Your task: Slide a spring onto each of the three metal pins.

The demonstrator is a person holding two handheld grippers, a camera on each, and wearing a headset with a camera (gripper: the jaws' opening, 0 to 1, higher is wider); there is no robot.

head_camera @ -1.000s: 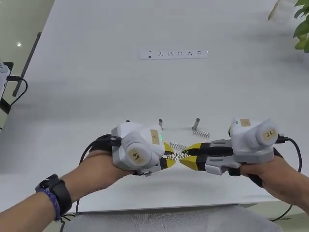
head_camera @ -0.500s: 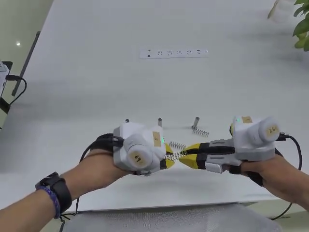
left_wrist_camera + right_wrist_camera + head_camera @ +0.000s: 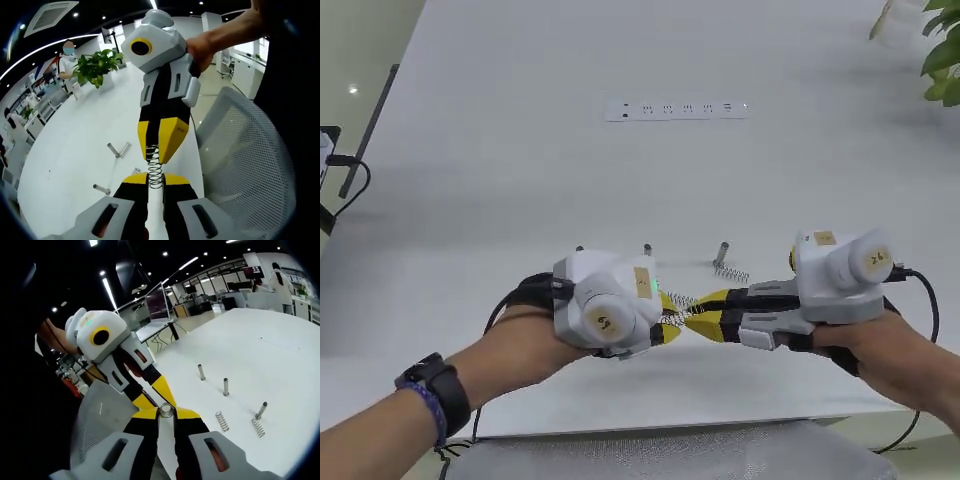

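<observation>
Both grippers meet tip to tip over the near part of the white bench; one spring bridges them, clear of the surface. Left gripper: jaws closed on one end of the spring. Right gripper: jaws closed on the other end, with the open coil ring facing that gripper's camera between the tips.

Judgement: a two-handed re-grip, probably to square the spring's axis so that one gripper can carry it end-first to a pin; a hold near the end would leave the bore free to take the pin.

Three metal pins stand upright in a row farther back on the bench, all bare. Two loose springs lie flat on the bench; one is just beside the foot of the right-hand pin in the head view, the other between the pins and the grippers. No spring is seated yet; the task looks to be at its first fit.
</observation>
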